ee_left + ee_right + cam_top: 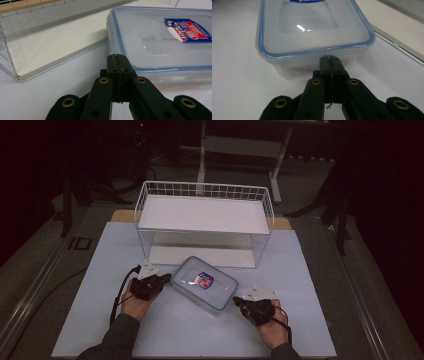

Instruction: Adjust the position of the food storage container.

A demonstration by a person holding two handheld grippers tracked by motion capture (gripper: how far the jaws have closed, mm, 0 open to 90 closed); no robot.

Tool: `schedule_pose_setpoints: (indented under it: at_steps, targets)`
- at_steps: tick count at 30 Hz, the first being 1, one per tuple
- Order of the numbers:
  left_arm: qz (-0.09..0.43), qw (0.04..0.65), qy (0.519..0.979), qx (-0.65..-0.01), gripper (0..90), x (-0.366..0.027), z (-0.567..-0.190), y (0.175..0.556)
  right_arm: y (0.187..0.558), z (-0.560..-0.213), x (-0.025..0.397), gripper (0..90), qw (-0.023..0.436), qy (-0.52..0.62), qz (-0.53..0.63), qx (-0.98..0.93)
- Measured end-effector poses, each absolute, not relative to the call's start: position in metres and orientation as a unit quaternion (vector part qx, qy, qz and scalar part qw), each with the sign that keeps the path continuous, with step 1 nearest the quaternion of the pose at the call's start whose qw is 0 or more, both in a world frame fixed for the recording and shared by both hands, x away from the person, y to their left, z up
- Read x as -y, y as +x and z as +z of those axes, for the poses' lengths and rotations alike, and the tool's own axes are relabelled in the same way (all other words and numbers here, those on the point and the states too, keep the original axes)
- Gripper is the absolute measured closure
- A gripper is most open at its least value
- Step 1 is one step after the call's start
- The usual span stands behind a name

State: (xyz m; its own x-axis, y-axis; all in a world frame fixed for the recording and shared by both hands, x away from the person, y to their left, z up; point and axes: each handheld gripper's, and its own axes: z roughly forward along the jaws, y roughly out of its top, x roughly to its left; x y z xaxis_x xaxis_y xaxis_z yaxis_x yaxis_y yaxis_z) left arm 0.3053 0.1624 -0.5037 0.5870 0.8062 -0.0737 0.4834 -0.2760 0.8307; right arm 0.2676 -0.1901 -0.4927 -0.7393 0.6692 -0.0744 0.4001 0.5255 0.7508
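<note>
A lidded box (pixel 204 283) is set on the table (pixel 100 320), just before a wire shelf (pixel 205 222). It is flanked by the left gripper (pixel 165 278) and right gripper (pixel 235 301), each at one end. Both pairs of jaws are pressed together, with nothing held.

The left gripper (pixel 150 285) and right gripper (pixel 256 307) are both matte black, each topped by a pale grey three-cornered plate. Behind the jaws, two broad black links fan outward, each carrying a brass-ringed pivot, with two more brass rings on the rounded outer lobes (small plain holes sit beside them). A thin black cable (pixel 120 292) trails back from each body. The person wears dark grey-green sleeves (pixel 117 340).
</note>
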Motion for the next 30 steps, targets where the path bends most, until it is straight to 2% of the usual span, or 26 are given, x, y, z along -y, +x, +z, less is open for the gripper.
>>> schedule_pose_setpoints:
  at_steps: [7,9,11,15,19,23,26,30]
  targets:
    - [0.17,0.453,0.78,-0.396,90.0,-0.157,-0.5,0.293,0.275,-0.492,0.195,89.8,0.193,0.332,0.365,-0.848]
    - [0.116,0.47,0.795,-0.365,89.9,-0.149,-0.498,0.29,0.278,-0.492,0.197,89.8,0.194,0.339,0.365,-0.845]
    - [0.148,0.442,0.824,-0.323,89.8,-0.127,-0.497,0.281,0.282,-0.493,0.197,89.8,0.193,0.335,0.365,-0.847]
    - [0.158,0.439,0.83,-0.306,89.8,-0.113,-0.49,0.279,0.282,-0.493,0.195,89.8,0.2,0.336,0.362,-0.846]
    - [0.177,0.438,0.821,-0.321,89.8,-0.124,-0.488,0.283,0.282,-0.493,0.196,89.8,0.195,0.335,0.365,-0.847]
    - [0.213,0.428,0.799,-0.365,89.8,-0.144,-0.488,0.298,0.282,-0.493,0.196,89.8,0.194,0.334,0.367,-0.846]
    - [0.216,0.416,0.786,-0.403,89.8,-0.154,-0.494,0.314,0.281,-0.493,0.196,89.8,0.189,0.339,0.369,-0.844]
    - [0.206,0.392,0.799,-0.407,89.7,-0.149,-0.507,0.325,0.28,-0.493,0.196,89.8,0.186,0.339,0.369,-0.845]
